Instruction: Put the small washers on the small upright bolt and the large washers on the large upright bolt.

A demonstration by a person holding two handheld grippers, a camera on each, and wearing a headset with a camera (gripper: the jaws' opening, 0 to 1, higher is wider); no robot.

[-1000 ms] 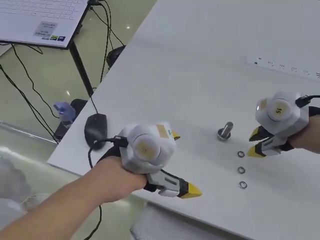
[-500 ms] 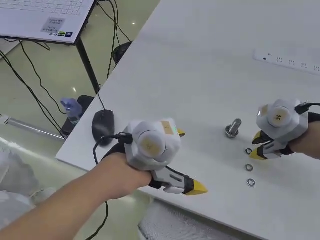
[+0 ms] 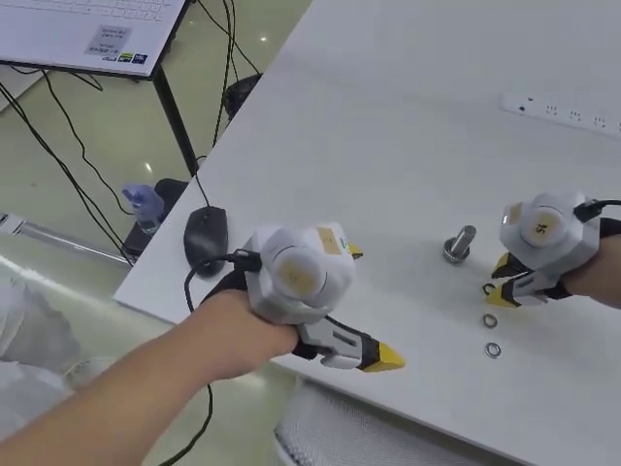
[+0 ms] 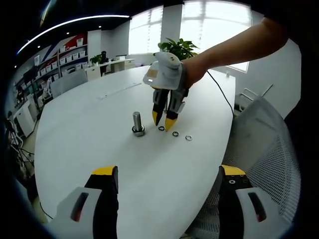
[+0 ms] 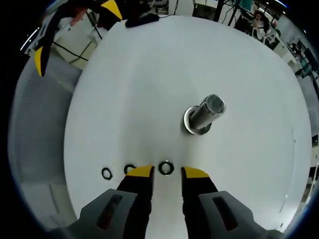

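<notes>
Right gripper [image 5: 168, 173] hangs narrowly open and empty, tips either side of one washer [image 5: 166, 168], with the upright bolt [image 5: 204, 115] at one o'clock. At nine o'clock, a second washer [image 5: 129, 169] sits half-hidden behind a jaw. Left gripper [image 4: 168, 174] gapes wide, empty.

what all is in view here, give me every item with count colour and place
table: 1, white, under everything
bolt: 1, silver, upright on the table
washers: 3, dark metal rings, in a row on the table beside the bolt
power strip: 1, white, far side of the table
mouse: 1, black, table's left edge
laptop: 1, white, on a stand left of the table
bottle: 1, pale blue, on the floor
chair: 1, grey mesh, at the table's near edge
left claw: 1, white with yellow tips, open, over the near edge
right claw: 1, white with yellow tips, open, tips either side of the washer nearest the bolt
</notes>
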